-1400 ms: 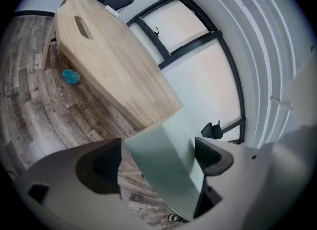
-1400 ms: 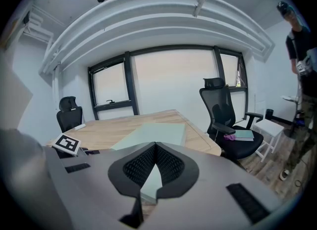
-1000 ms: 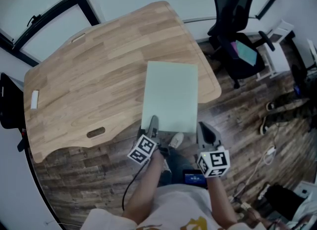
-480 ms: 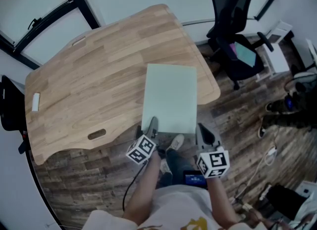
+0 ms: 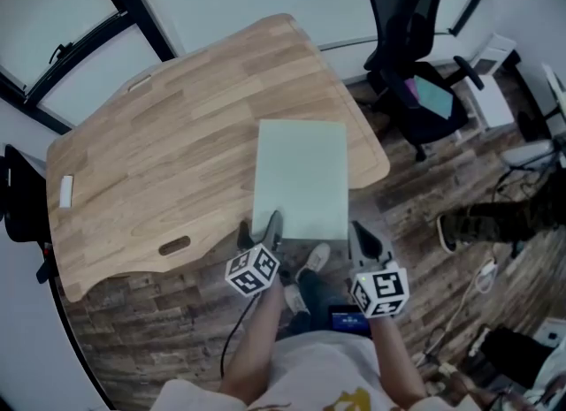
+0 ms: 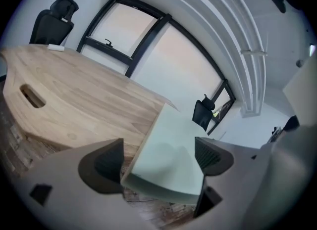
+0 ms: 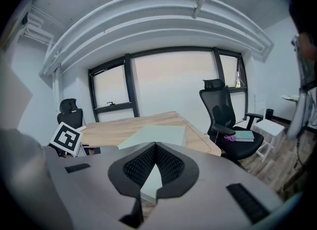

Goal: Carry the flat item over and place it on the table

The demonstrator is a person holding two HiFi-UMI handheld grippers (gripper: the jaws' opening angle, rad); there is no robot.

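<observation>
A pale green flat board [image 5: 301, 179] lies on the wooden table [image 5: 177, 135], its near end sticking out past the table's front edge. My left gripper [image 5: 258, 228] is open, and in the left gripper view the board's near left corner [image 6: 168, 160] sits between its spread jaws [image 6: 158, 160]. At the board's near right corner, my right gripper [image 5: 364, 239] is shut on the board. The right gripper view shows a strip of the board [image 7: 153, 136] pinched between the pads [image 7: 154, 169].
A black office chair [image 5: 416, 64] stands right of the table with a teal item on its seat. A person's legs [image 5: 495, 219] are on the floor at the right. A small white object [image 5: 66, 190] and a handle cutout [image 5: 174, 246] are on the table's left part.
The board and both grippers hold almost the same places. A person's legs have walked into view at the right.
</observation>
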